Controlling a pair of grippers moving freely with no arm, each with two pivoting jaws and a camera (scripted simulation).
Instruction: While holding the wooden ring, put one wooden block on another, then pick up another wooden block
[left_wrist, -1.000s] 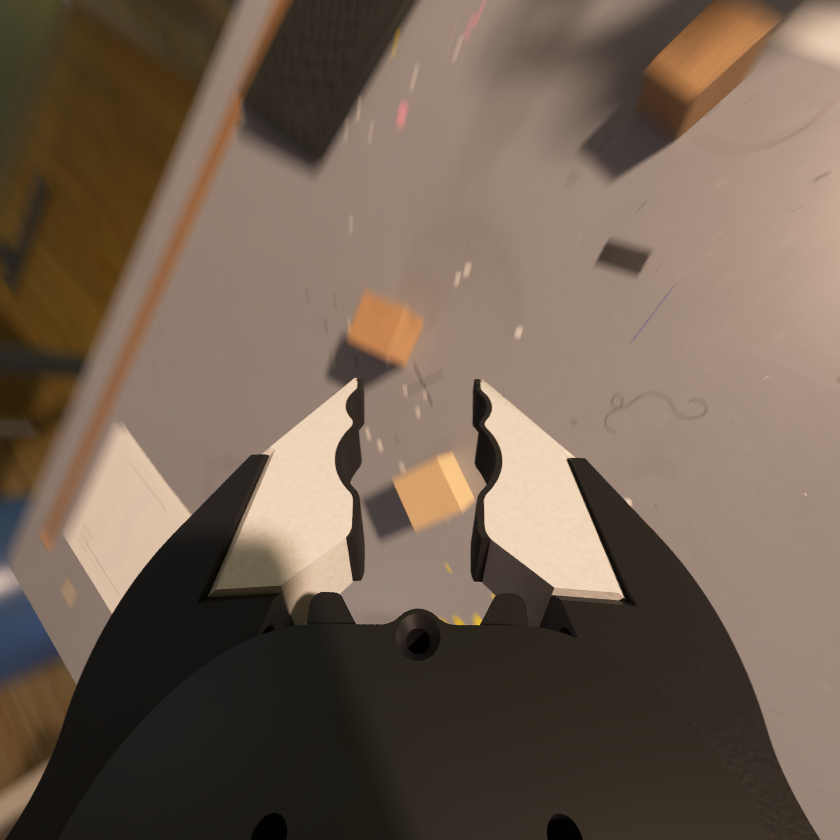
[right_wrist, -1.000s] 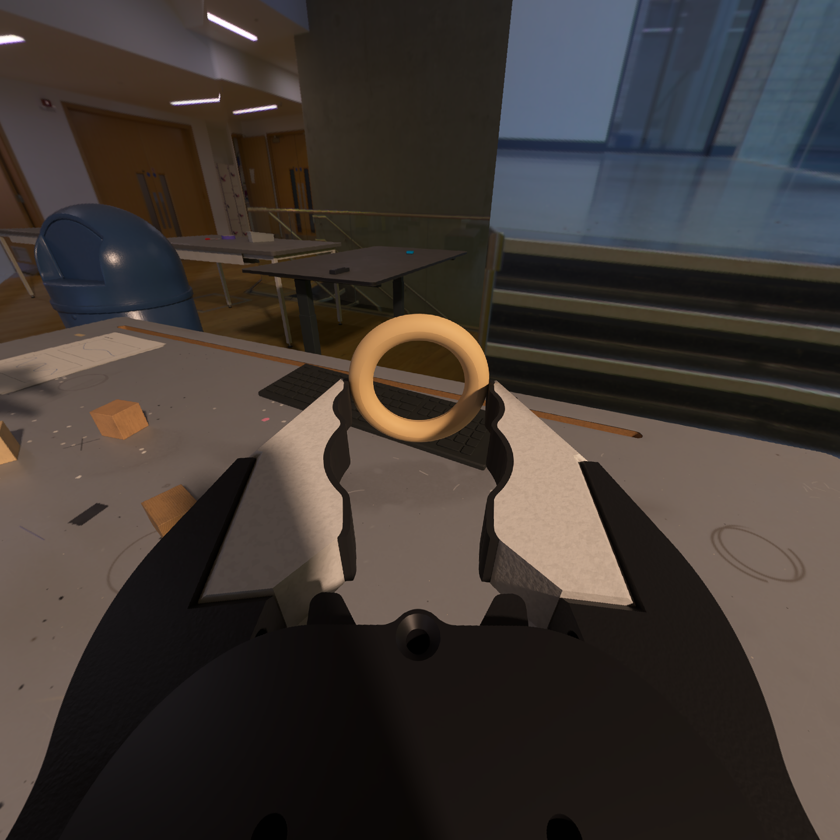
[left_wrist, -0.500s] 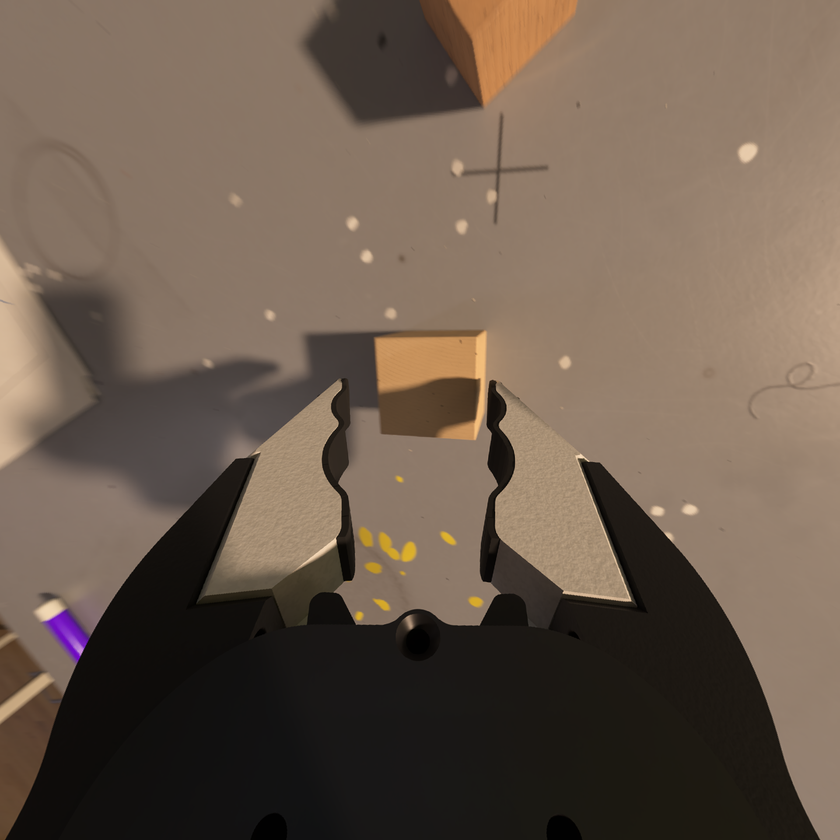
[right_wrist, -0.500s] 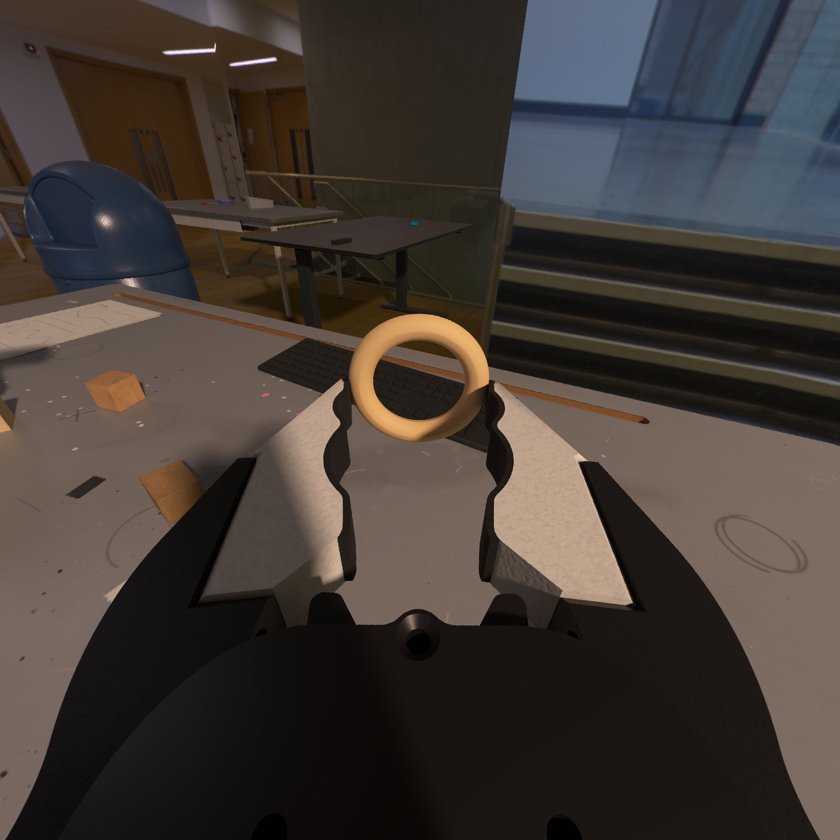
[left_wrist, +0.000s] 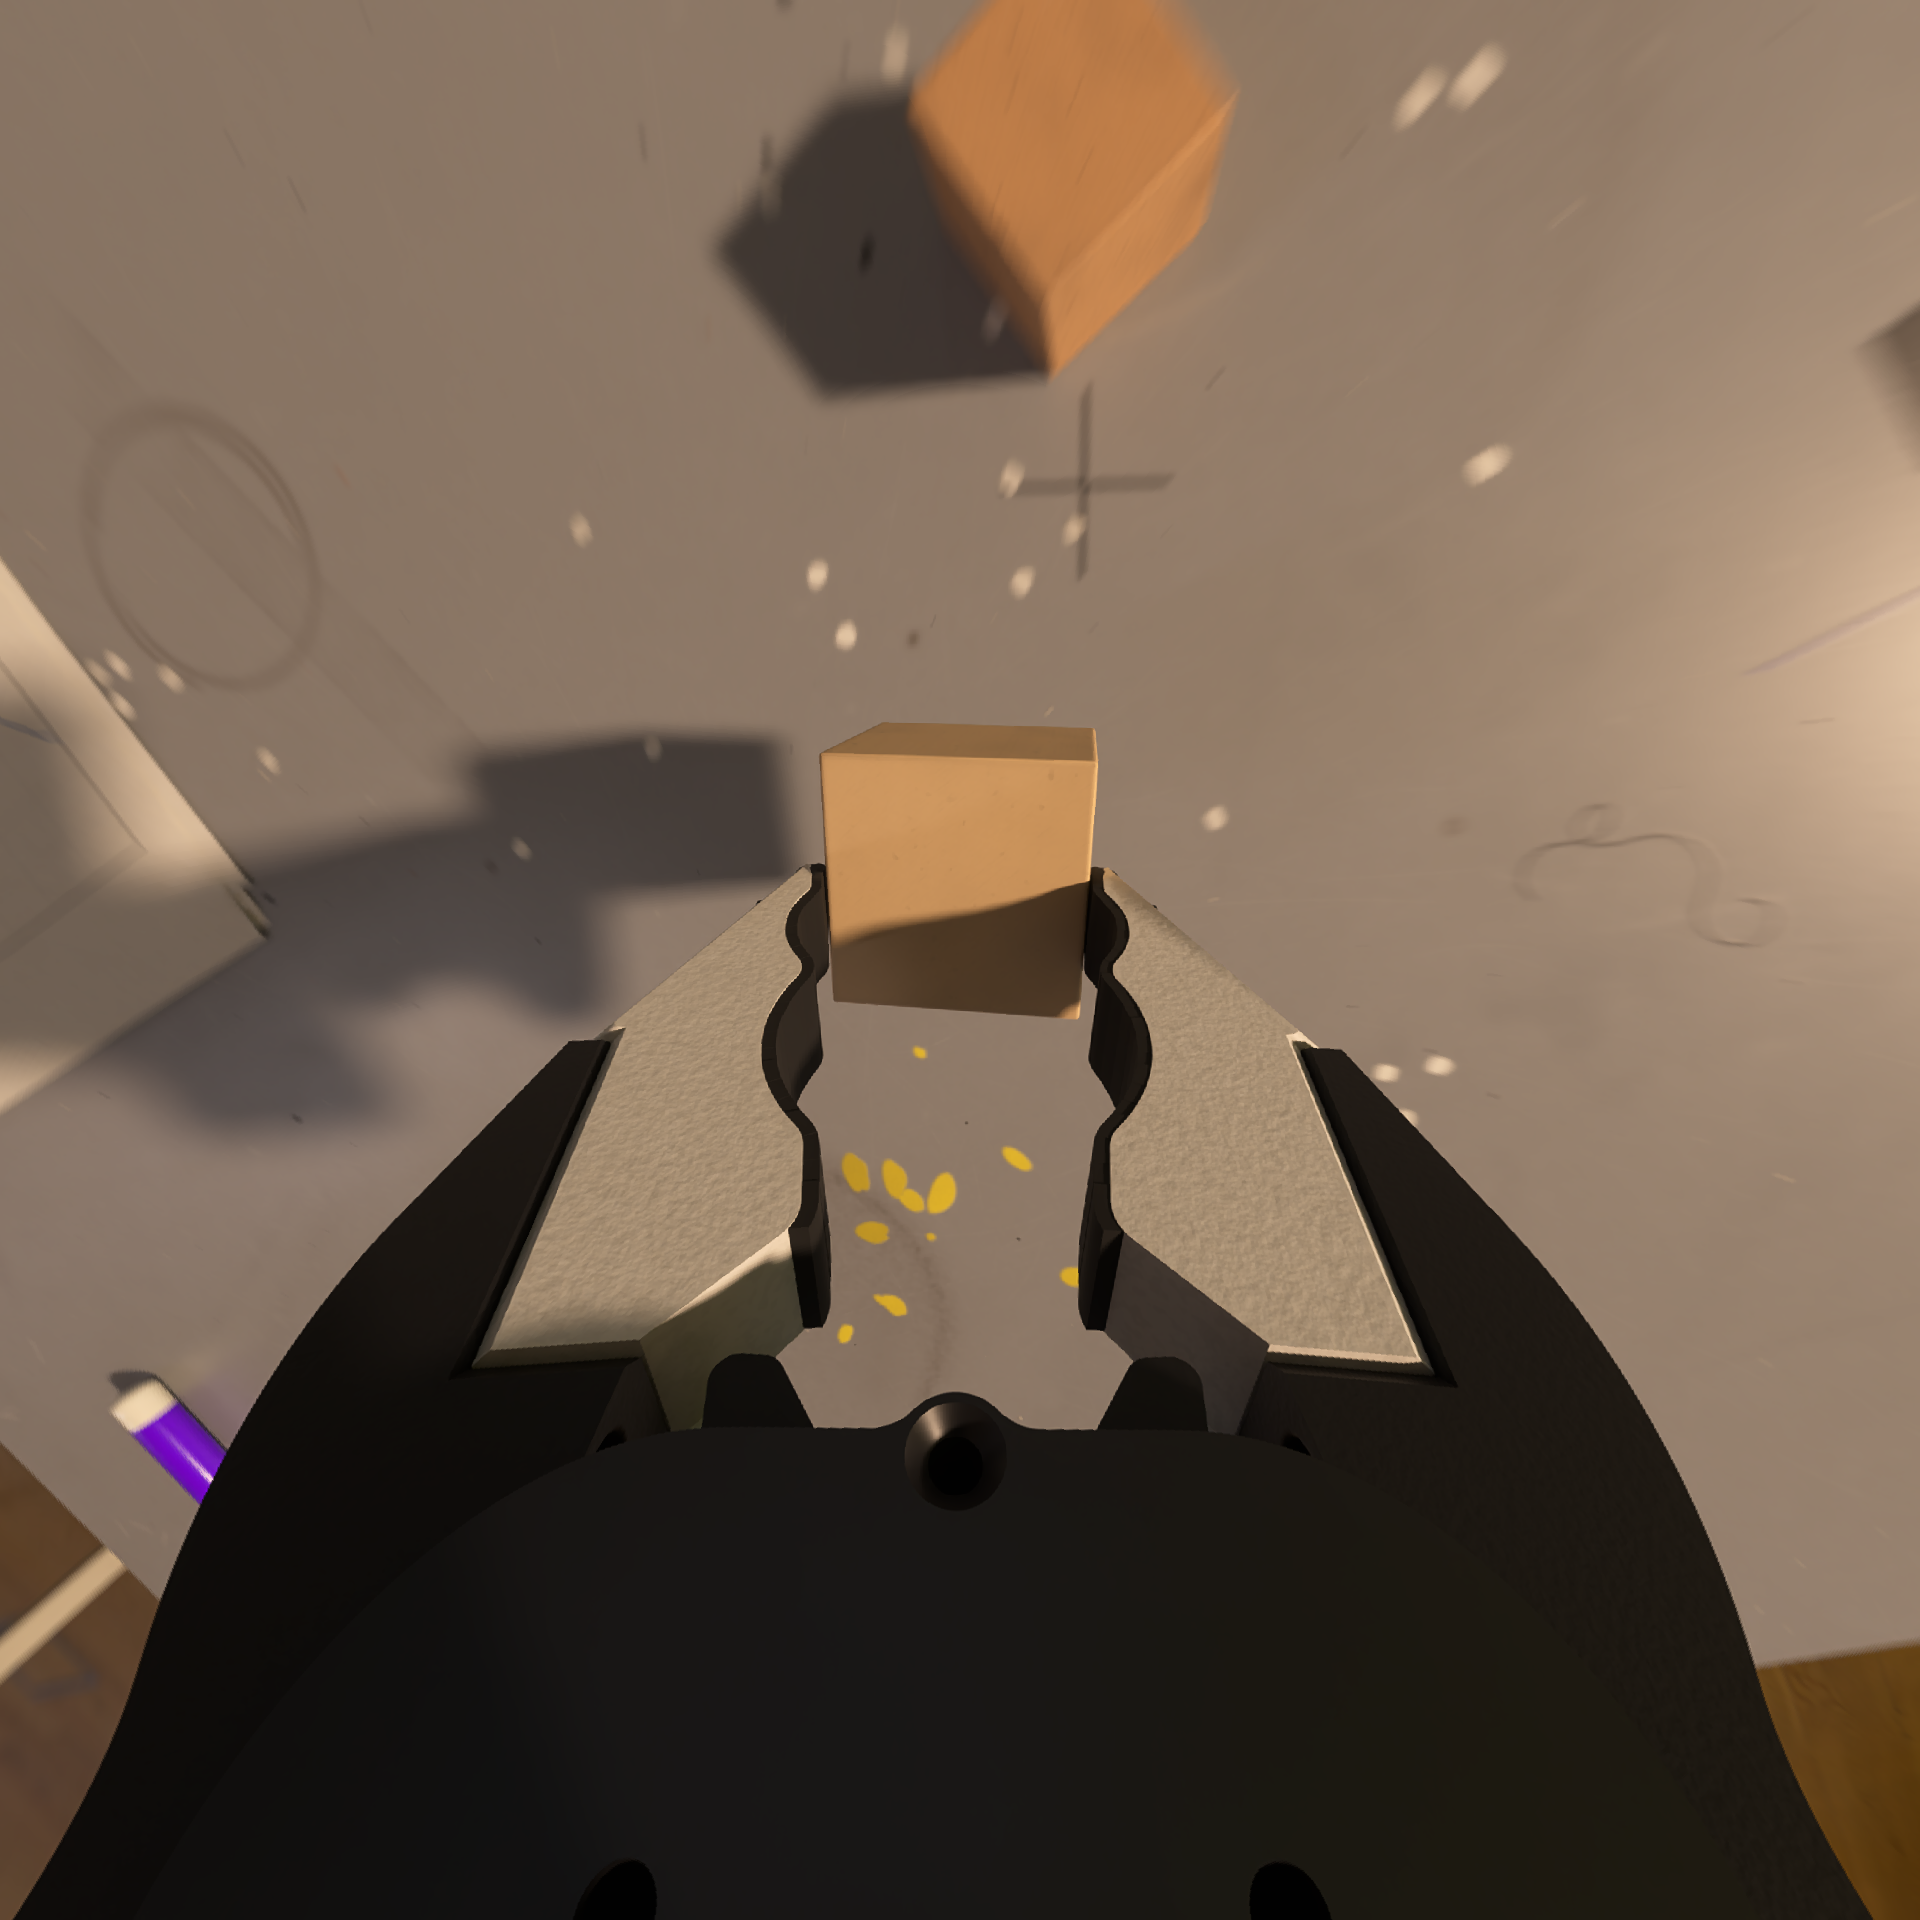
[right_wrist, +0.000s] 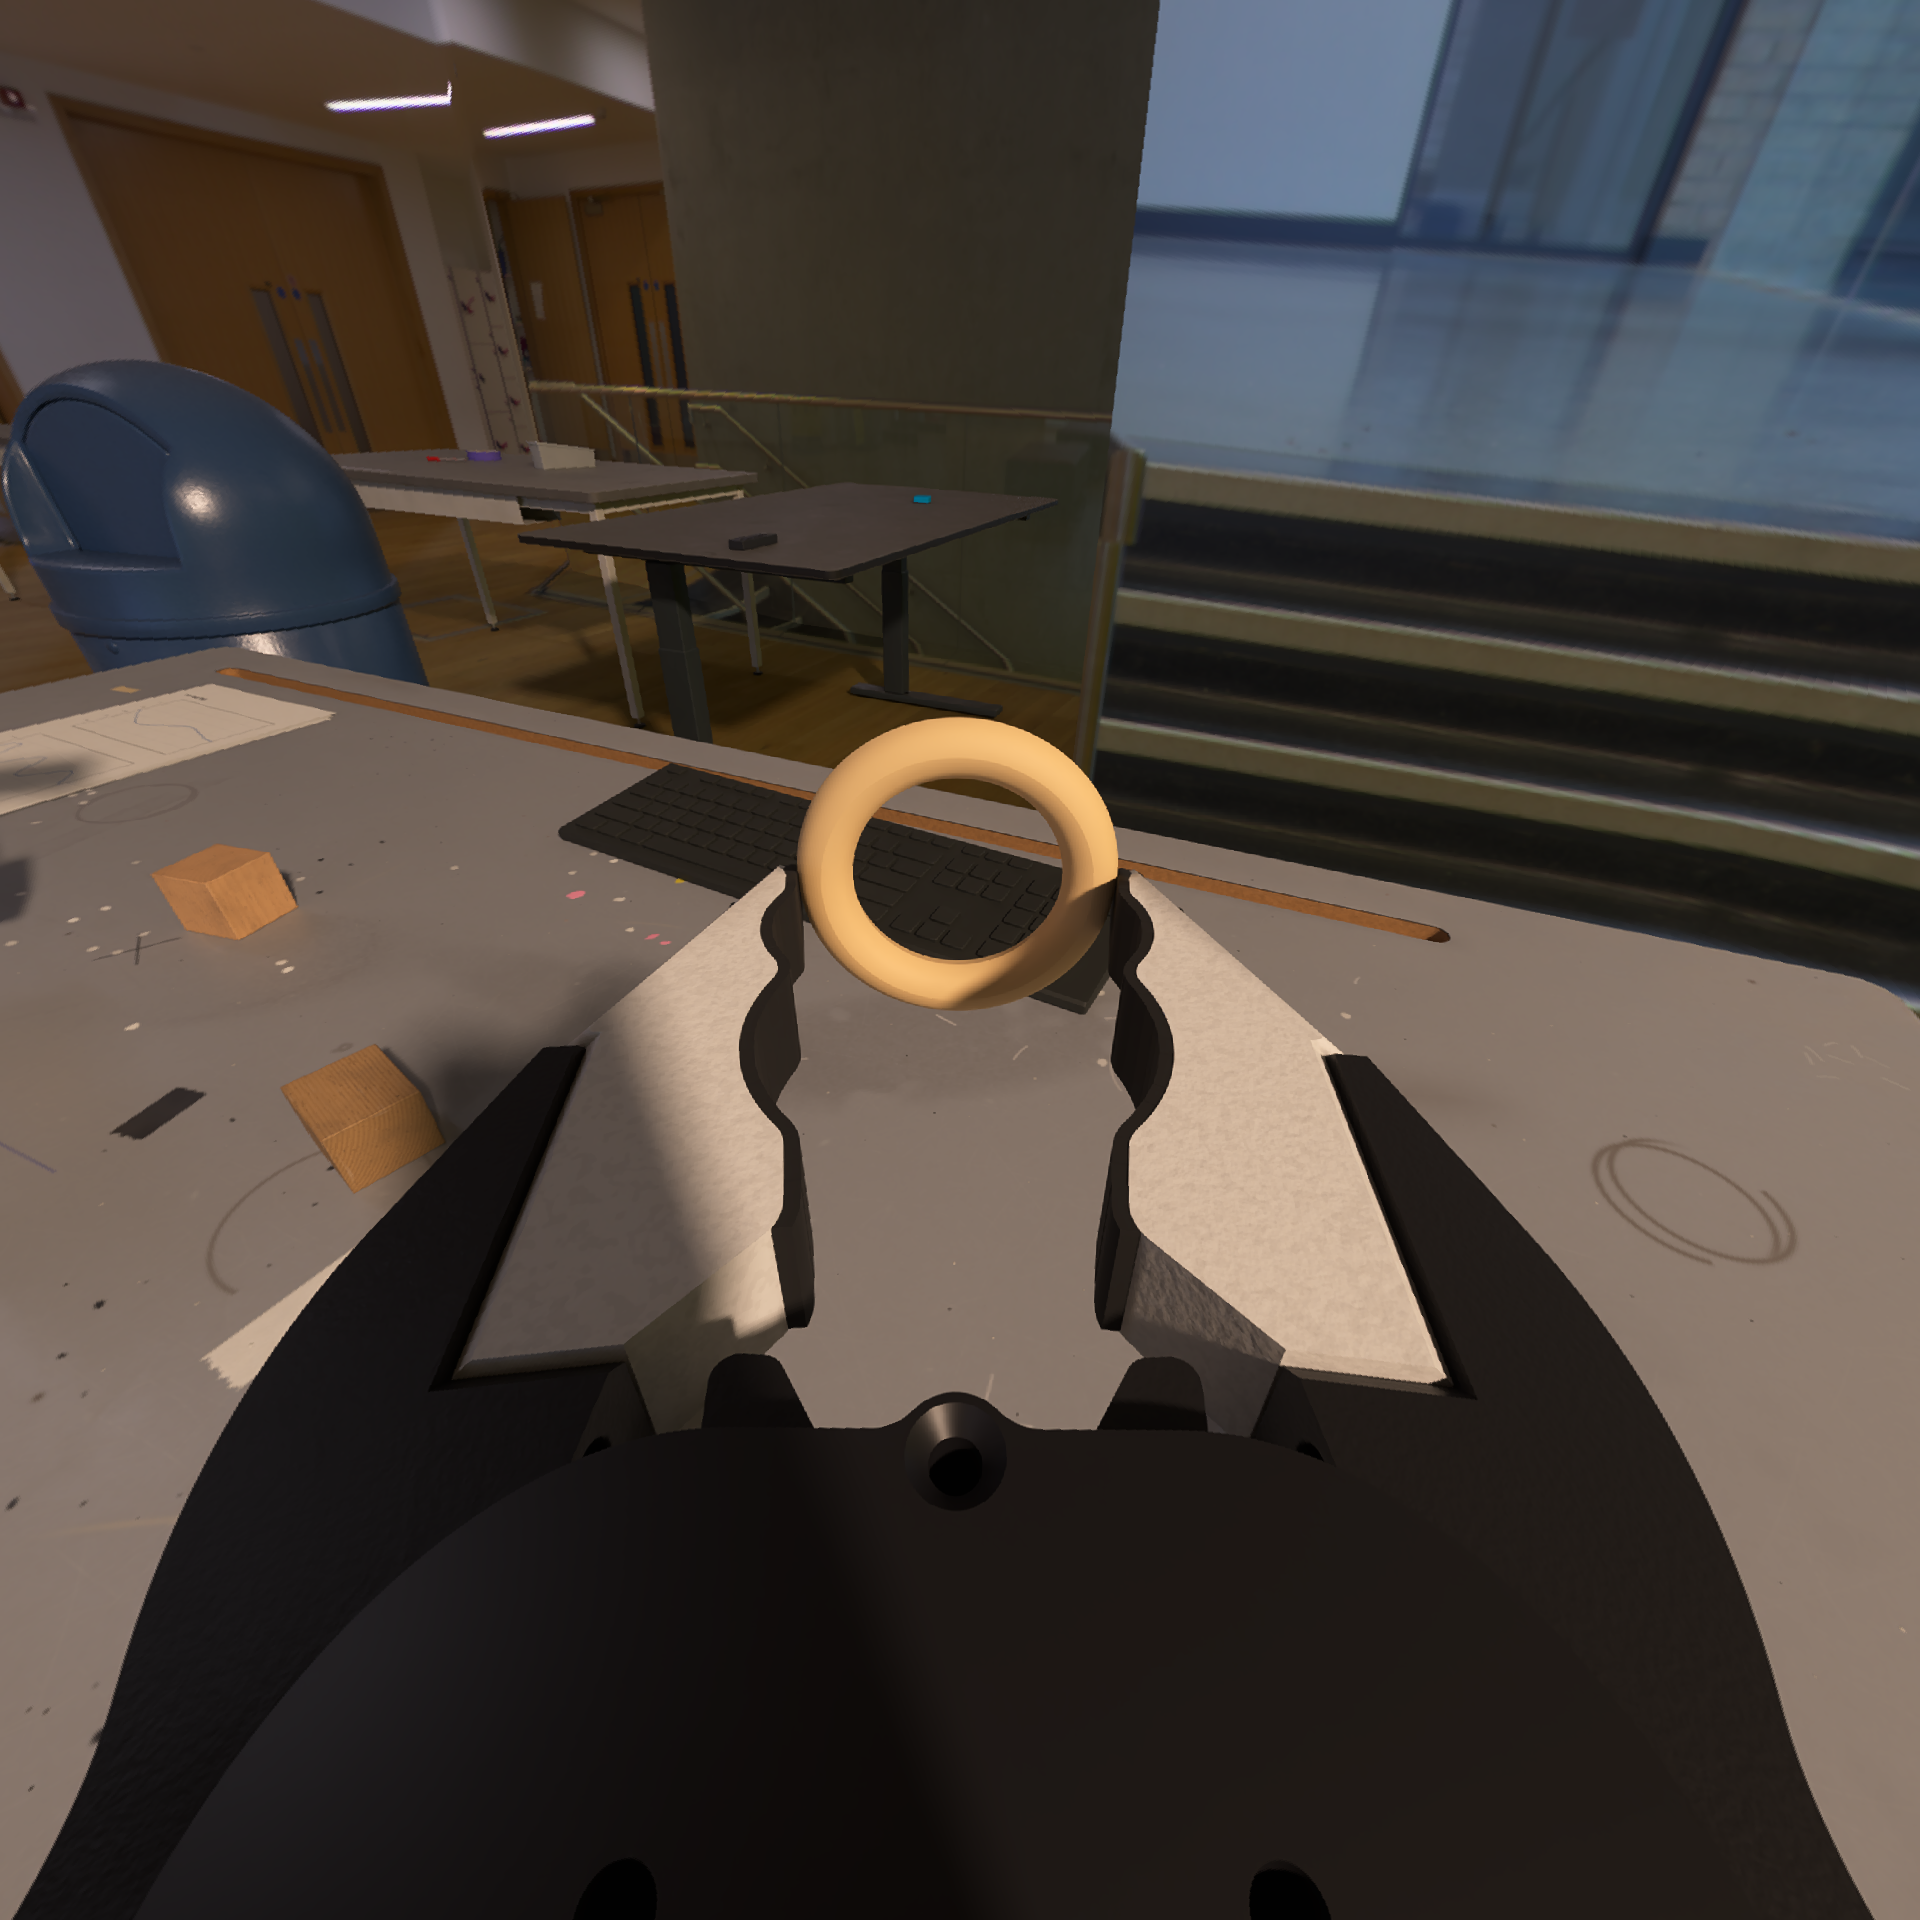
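The left gripper (left_wrist: 956, 904) points down at the table (left_wrist: 1558, 727), its fingertips clamped on a pale block (left_wrist: 958, 862). The right gripper (right_wrist: 954, 894) is level, pinching the ring (right_wrist: 956, 862) above the table near the far edge.

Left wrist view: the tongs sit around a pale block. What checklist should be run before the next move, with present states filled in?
1. Pale wooden block between the left tongs fingertips: ok, both tips flank its sides.
2. Grip closed firmly on it: cannot tell; tips look in contact, force unseen.
3. Block lifted off the grey table: cannot tell from this angle.
4. Darker wooden block ahead free as a stacking target: ok, it lies alone, apart.
5. Wooden ring held in the right tongs: ok, pinched at both sides, above the table.
6. Third block available for later: ok.
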